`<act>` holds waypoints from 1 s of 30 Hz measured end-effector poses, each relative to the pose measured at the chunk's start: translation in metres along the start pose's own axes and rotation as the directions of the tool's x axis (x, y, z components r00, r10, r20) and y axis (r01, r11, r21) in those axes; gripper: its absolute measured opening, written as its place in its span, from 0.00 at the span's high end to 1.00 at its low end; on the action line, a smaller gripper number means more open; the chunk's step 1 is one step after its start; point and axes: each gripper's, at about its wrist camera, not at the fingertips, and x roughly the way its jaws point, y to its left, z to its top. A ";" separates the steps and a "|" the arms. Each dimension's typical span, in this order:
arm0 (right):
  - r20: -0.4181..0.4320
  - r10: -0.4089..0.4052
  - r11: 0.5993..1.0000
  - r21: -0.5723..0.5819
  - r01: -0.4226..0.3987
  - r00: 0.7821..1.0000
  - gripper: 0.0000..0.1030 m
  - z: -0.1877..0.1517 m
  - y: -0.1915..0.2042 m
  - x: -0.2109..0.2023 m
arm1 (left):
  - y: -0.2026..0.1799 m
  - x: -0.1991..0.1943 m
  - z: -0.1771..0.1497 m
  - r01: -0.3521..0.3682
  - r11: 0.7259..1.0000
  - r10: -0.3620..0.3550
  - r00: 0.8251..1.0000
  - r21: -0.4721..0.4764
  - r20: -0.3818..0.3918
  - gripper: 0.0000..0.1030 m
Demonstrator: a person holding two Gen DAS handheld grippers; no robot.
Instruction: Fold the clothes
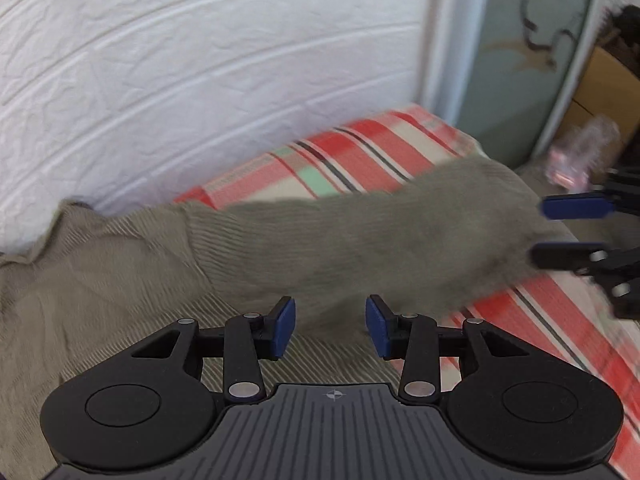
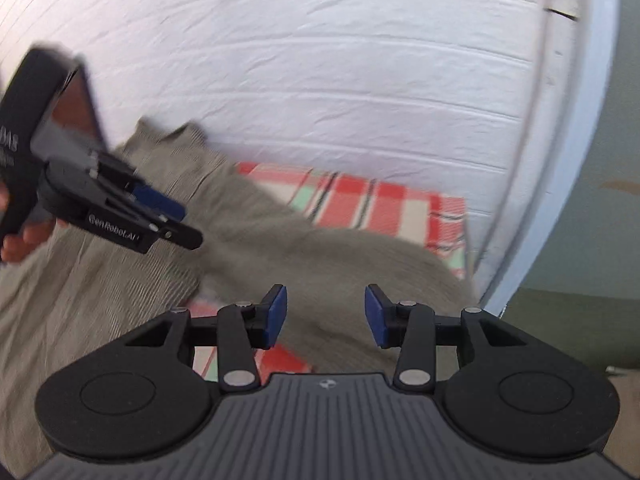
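Grey-brown ribbed sweater (image 1: 120, 280) lies on a bed with a red plaid blanket (image 1: 360, 156), pushed up against a white padded wall (image 1: 200, 80). One sleeve (image 1: 380, 236) stretches flat across the blanket toward the right of the left wrist view, body bunched at the left by the wall. Left tongs (image 1: 330, 328) hover over the sleeve's near edge, jaws apart, nothing between the blue pads (image 1: 285, 328), no cloth gripped. Right tongs (image 1: 568, 228) come in from the right edge of that view at the sleeve's end, jaws apart, pads not pressing on the cloth; contact with the cuff is blurred, cannot tell. In the right wrist view the right tongs (image 2: 325, 316) sit over the sleeve (image 2: 340, 256), jaws parted, empty. Left tongs (image 2: 176, 220) show at the left of that view above the sweater (image 2: 80, 288) body, held in a hand (image 2: 24, 236), jaws slightly apart, nothing held. Plaid blanket (image 2: 380, 204) shows behind and under the sleeve. Greenish panel (image 1: 520, 60) and a cardboard box (image 1: 600, 92) stand past the bed's far corner. Both views motion-blurred.
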 end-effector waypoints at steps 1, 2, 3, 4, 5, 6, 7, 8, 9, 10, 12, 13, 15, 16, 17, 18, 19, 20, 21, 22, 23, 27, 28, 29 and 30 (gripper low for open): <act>-0.016 0.007 1.000 -0.022 -0.007 1.000 0.53 -0.003 0.007 0.002 | -0.008 -0.003 -0.007 -0.005 0.999 0.005 1.000 0.047 0.011 0.46; -0.028 0.012 0.999 -0.035 -0.013 1.000 0.53 -0.006 0.013 0.005 | -0.018 -0.005 -0.013 -0.031 0.994 0.029 0.999 0.106 0.028 0.46; -0.040 0.015 0.999 -0.045 -0.016 0.999 0.53 -0.008 0.018 0.008 | -0.027 -0.005 -0.017 -0.061 0.984 0.054 0.998 0.167 0.043 0.46; -0.047 0.013 0.999 -0.051 -0.015 0.999 0.53 -0.009 0.021 0.010 | -0.035 -0.005 -0.022 -0.083 0.971 0.072 0.996 0.223 0.057 0.46; -0.048 0.012 0.998 -0.054 -0.015 0.999 0.53 -0.009 0.024 0.010 | -0.040 -0.005 -0.025 -0.071 0.963 0.058 0.997 0.259 0.058 0.46; -0.046 0.014 0.999 -0.050 -0.016 0.999 0.53 -0.007 0.024 0.011 | -0.045 -0.004 -0.028 -0.061 0.955 0.046 0.997 0.290 0.058 0.46; -0.043 0.015 0.999 -0.039 -0.017 0.999 0.53 -0.005 0.022 0.012 | -0.049 -0.002 -0.029 -0.064 0.953 0.048 0.997 0.296 0.061 0.46; -0.039 0.017 1.000 -0.025 -0.018 0.999 0.52 -0.002 0.020 0.014 | -0.052 0.000 -0.030 -0.068 0.951 0.051 0.997 0.303 0.064 0.46; -0.034 0.018 1.000 -0.006 -0.018 0.999 0.51 0.002 0.016 0.017 | -0.055 0.002 -0.030 -0.075 0.948 0.056 0.996 0.308 0.069 0.46; -0.027 0.018 1.000 0.014 -0.018 0.999 0.51 0.006 0.012 0.019 | -0.057 0.005 -0.031 -0.101 0.945 0.078 0.993 0.310 0.086 0.46; -0.004 0.019 0.998 0.061 -0.019 1.000 0.51 0.015 -0.001 0.021 | -0.061 0.010 -0.034 -0.157 0.936 0.122 0.984 0.315 0.129 0.46; 0.007 0.024 0.996 0.086 -0.024 1.000 0.51 0.020 -0.008 0.023 | -0.064 0.013 -0.037 -0.169 0.931 0.128 0.982 0.325 0.142 0.46; 0.023 0.049 0.990 0.129 -0.052 0.999 0.48 0.032 -0.022 0.031 | -0.068 0.019 -0.044 -0.187 0.919 0.139 0.978 0.347 0.157 0.56; 0.027 0.072 0.987 0.142 -0.075 0.997 0.47 0.038 -0.026 0.037 | -0.070 0.021 -0.048 -0.195 0.913 0.144 0.976 0.359 0.163 0.62; 0.026 0.089 0.985 0.145 -0.092 0.996 0.45 0.044 -0.029 0.044 | -0.073 0.024 -0.053 -0.202 0.906 0.147 0.974 0.372 0.171 0.63; 0.021 0.103 0.985 0.137 -0.105 0.994 0.45 0.051 -0.030 0.051 | -0.075 0.026 -0.057 -0.215 0.897 0.154 0.971 0.386 0.181 0.63; 0.013 0.114 0.986 0.120 -0.114 0.993 0.45 0.057 -0.030 0.060 | -0.076 0.028 -0.060 -0.226 0.889 0.161 0.968 0.398 0.191 0.64; -0.002 0.122 0.988 0.097 -0.122 0.992 0.45 0.063 -0.028 0.071 | -0.077 0.029 -0.061 -0.234 0.885 0.165 0.966 0.403 0.198 0.65; -0.018 0.132 0.988 0.079 -0.130 0.991 0.45 0.068 -0.025 0.080 | -0.077 0.030 -0.061 -0.242 0.880 0.170 0.964 0.408 0.206 0.65; -0.032 0.141 0.988 0.067 -0.138 0.990 0.45 0.072 -0.024 0.090 | -0.078 0.030 -0.062 -0.250 0.876 0.174 0.961 0.413 0.213 0.65; -0.042 0.147 0.988 0.062 -0.145 0.988 0.45 0.075 -0.022 0.099 | -0.078 0.031 -0.062 -0.257 0.872 0.177 0.959 0.416 0.219 0.65; -0.110 0.184 0.982 0.049 -0.180 0.977 0.45 0.080 -0.018 0.128 | -0.073 0.033 -0.061 -0.247 0.879 0.166 0.961 0.409 0.222 0.73; -0.136 0.186 0.982 0.039 -0.182 0.973 0.45 0.079 -0.016 0.133 | -0.073 0.032 -0.061 -0.245 0.880 0.166 0.961 0.406 0.221 0.87; -0.162 0.188 0.982 0.024 -0.187 0.969 0.50 0.077 -0.014 0.137 | -0.073 0.033 -0.061 -0.249 0.879 0.172 0.961 0.407 0.218 0.96; -0.183 0.192 0.981 0.016 -0.192 0.964 0.81 0.075 -0.013 0.140 | -0.072 0.035 -0.061 -0.258 0.875 0.180 0.959 0.409 0.218 0.96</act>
